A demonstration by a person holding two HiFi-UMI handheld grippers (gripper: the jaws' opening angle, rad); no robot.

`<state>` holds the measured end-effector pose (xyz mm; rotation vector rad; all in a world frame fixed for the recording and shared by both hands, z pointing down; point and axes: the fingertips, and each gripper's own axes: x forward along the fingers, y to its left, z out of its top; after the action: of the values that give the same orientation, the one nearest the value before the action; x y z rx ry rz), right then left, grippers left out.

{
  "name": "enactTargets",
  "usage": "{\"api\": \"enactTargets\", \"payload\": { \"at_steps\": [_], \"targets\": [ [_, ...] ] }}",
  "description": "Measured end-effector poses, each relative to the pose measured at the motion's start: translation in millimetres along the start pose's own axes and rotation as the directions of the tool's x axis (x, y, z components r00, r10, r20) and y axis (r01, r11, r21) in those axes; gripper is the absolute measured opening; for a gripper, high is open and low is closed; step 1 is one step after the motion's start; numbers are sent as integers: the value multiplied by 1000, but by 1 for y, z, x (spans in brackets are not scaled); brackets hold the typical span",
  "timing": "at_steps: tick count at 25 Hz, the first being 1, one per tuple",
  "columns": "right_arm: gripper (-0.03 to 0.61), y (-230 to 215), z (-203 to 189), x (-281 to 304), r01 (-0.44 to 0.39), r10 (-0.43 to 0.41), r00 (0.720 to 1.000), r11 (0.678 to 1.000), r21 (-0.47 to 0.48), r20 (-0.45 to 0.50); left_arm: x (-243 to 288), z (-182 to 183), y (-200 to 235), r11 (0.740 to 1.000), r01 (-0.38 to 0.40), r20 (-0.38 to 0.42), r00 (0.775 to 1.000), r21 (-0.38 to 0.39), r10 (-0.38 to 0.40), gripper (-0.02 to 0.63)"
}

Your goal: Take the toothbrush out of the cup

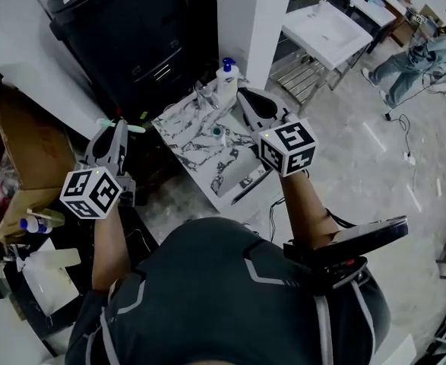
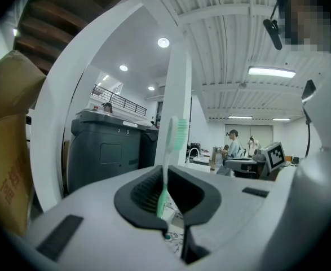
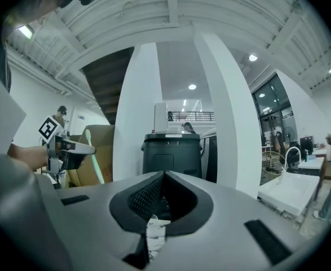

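Note:
My left gripper (image 1: 118, 125) is raised left of the marble-patterned table (image 1: 192, 147) and is shut on a pale green toothbrush (image 1: 134, 128). In the left gripper view the toothbrush (image 2: 175, 135) stands upright between the pads, bristle head above the jaws. The right gripper view catches it from the side as well, toothbrush (image 3: 95, 164) crossing the left jaws. A clear cup (image 1: 204, 96) stands at the table's far edge. My right gripper (image 1: 247, 97) hovers over the table's right side, close to the cup, its jaws shut with nothing between them.
A blue-capped white bottle (image 1: 226, 78) stands next to the cup, and a small green object (image 1: 217, 131) lies on the marble top. A black printer (image 1: 128, 33) is behind, a cardboard box (image 1: 14, 158) at left, a white sink (image 1: 327, 29) at right.

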<state>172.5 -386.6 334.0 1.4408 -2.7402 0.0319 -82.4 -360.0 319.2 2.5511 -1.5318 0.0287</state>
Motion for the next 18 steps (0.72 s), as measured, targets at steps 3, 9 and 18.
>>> {"api": "enactTargets", "payload": {
  "at_steps": [3, 9, 18],
  "targets": [
    [26, 1, 1, 2, 14, -14, 1000, 1000, -1, 0, 0, 0, 1, 1000, 3, -13, 1000, 17, -3, 31],
    [26, -2, -2, 2, 30, -30, 999, 1000, -2, -12, 2, -1, 0, 1000, 12, -18, 1000, 11, -11, 31],
    [26, -2, -2, 1, 38, -38, 999, 999, -2, -13, 1, -5, -4, 1000, 21, -25, 999, 0, -21, 31]
  ]
}}
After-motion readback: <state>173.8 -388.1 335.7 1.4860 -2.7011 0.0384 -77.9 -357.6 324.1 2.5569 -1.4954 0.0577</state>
